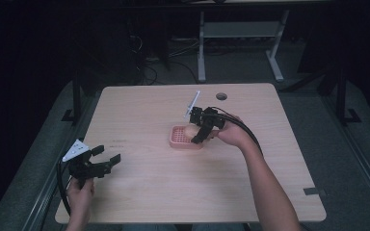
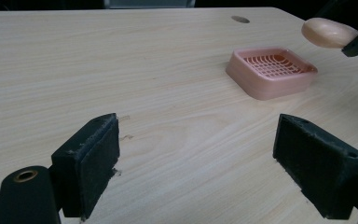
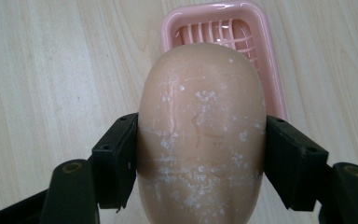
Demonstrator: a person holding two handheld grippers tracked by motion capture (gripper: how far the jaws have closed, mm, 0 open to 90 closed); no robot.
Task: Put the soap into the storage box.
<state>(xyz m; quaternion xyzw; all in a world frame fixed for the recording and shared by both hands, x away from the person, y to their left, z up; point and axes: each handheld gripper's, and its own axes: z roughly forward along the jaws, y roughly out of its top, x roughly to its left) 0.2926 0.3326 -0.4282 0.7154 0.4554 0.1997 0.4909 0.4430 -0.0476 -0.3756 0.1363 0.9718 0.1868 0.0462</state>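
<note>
Two grippers are in my hands at a pale wooden table. My right gripper pinches a peach-coloured bar of soap between its black pads, one pressed against each long side of the bar; the soap's surface is cracked and flecked with white. Under it sits a pink soap dish with a slotted bottom, and from my right gripper view the soap covers the nearer part of the dish. Seen from the left gripper view, the soap is held in the air above and just past the far side of the dish, not touching it. From the high view the right gripper hangs over the dish near the middle of the table, with my right hand behind it. My left gripper is well apart, near the left edge, its jaws spread wide over bare wood with nothing between them.
</note>
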